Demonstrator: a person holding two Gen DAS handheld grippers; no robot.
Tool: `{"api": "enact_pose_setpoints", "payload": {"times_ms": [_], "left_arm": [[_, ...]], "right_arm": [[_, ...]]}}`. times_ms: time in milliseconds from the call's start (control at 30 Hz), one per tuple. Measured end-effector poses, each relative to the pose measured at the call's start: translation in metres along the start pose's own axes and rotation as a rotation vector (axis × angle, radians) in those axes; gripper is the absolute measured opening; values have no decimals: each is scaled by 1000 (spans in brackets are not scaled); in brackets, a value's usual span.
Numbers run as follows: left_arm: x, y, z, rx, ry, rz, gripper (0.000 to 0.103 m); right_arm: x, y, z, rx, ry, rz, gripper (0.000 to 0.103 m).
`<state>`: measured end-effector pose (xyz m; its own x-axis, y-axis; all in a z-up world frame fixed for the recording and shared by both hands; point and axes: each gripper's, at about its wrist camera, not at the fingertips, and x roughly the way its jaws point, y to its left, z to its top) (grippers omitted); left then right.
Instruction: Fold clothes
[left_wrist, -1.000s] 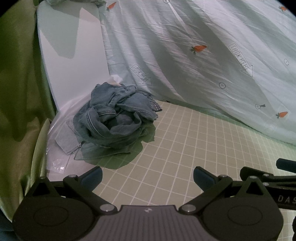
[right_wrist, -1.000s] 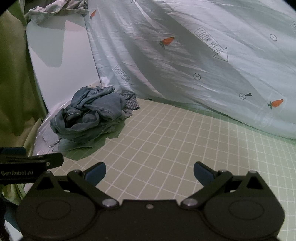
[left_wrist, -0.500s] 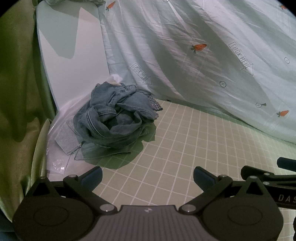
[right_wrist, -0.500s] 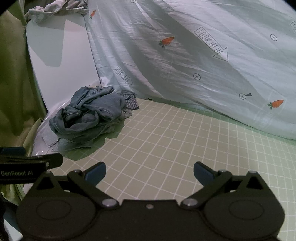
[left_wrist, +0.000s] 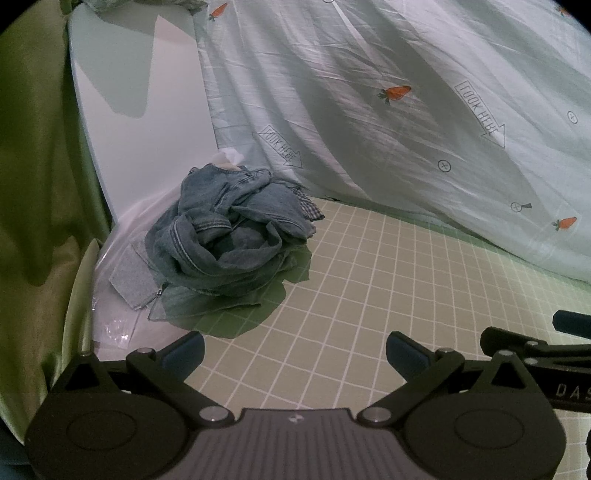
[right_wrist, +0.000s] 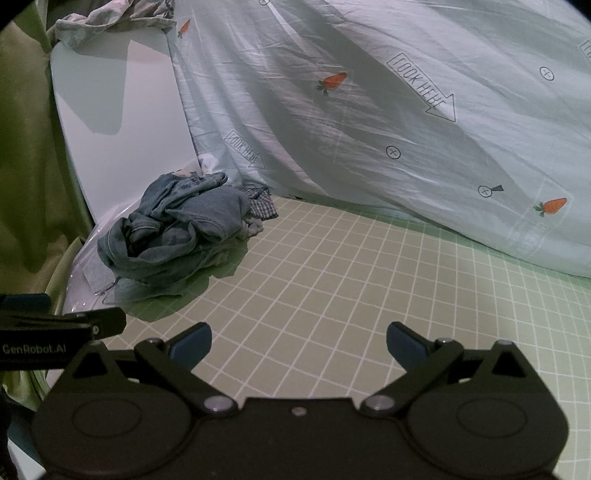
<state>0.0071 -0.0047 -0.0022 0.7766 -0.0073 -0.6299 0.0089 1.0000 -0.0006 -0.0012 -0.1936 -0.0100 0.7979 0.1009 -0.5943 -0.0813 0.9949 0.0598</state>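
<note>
Nothing has shifted: both tools, left (left_wrist: 294, 350) and right (right_wrist: 298, 341), stay spread and empty above the gridded mat (left_wrist: 369, 295); crumpled denim (left_wrist: 229, 236) lies against the carrot-print sheet (left_wrist: 406, 129).

Dim, greenish cast in both views. Soft diagonal shadows across draped sheet (left_wrist: 369, 110); dark shadow patch on white panel (right_wrist: 110, 92). Fisheye bending, black vignette at corners. Focus adequate.

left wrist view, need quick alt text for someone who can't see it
A crumpled heap of denim clothes lies at the far left of a green grid mat, untouched. The left gripper hovers open and empty in the foreground, with a pale carrot-print sheet draped behind.
</note>
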Motion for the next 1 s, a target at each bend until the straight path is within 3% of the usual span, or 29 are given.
{"api": "enact_pose_setpoints", "payload": {"times_ms": [600,1000], "left_arm": [[17,0,9,-8,16,8,103],[57,30,35,-76,48,65,103]], "right_arm": [[16,-2,7,-5,10,4,102],[67,12,29,-61,39,24,102]]}}
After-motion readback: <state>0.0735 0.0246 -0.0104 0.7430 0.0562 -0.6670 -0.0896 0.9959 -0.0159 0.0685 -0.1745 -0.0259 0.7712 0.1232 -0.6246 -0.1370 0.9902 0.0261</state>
